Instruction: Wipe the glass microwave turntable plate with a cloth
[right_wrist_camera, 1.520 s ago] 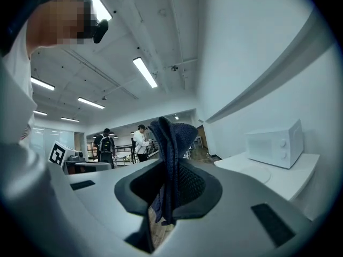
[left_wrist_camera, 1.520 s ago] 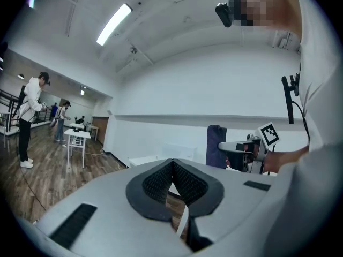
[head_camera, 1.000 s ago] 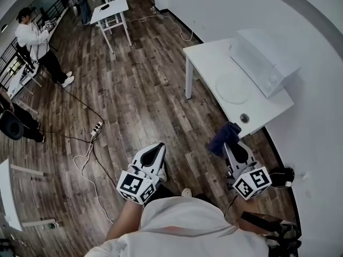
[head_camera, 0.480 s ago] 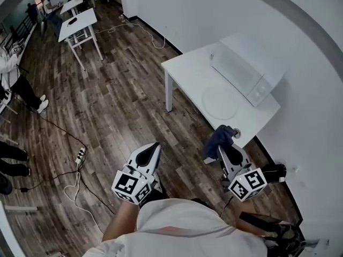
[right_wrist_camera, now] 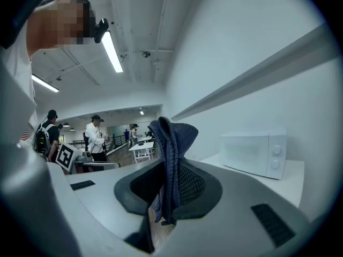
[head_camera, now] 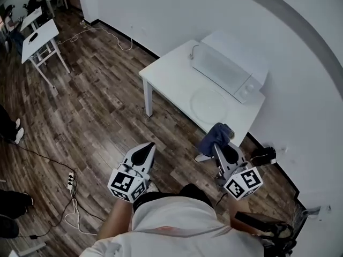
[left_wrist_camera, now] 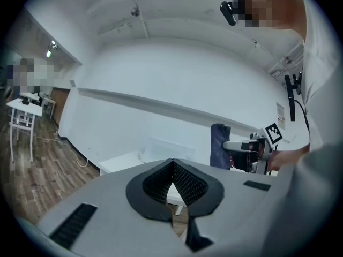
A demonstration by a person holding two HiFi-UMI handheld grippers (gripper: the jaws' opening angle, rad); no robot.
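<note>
**Both grippers held short of the table, cloth in the right one**

The person stands on the wooden floor [head_camera: 107,106], and both grippers are raised in front of the body, well apart from the white table [head_camera: 171,76] at the far right.

The left gripper [head_camera: 150,145] has its jaws pressed together. In the left gripper view the black ridged pads [left_wrist_camera: 185,183] meet at the tip with nothing between them. It hangs over bare floor, to the left of the table's near corner.

The right gripper [head_camera: 218,145] is clamped on a dark blue cloth [head_camera: 214,135]. In the right gripper view the cloth stands up in folds above the jaw tips, and a short tail hangs below them. From the head view the bunched cloth sits over the table's near edge, but it touches nothing on the table.

The glass microwave turntable plate [head_camera: 210,104] lies flat on the tabletop. It is just on the near side of the white microwave [head_camera: 225,71], toward the table's right end. Neither gripper touches it.

A cable [head_camera: 115,36] trails across the floor along the far wall. A power strip [head_camera: 69,182] lies on the floor at the near left. More white tables [head_camera: 38,33] stand at the far left, and the right gripper view shows a person in a white top [right_wrist_camera: 96,135] standing far back in the room.
</note>
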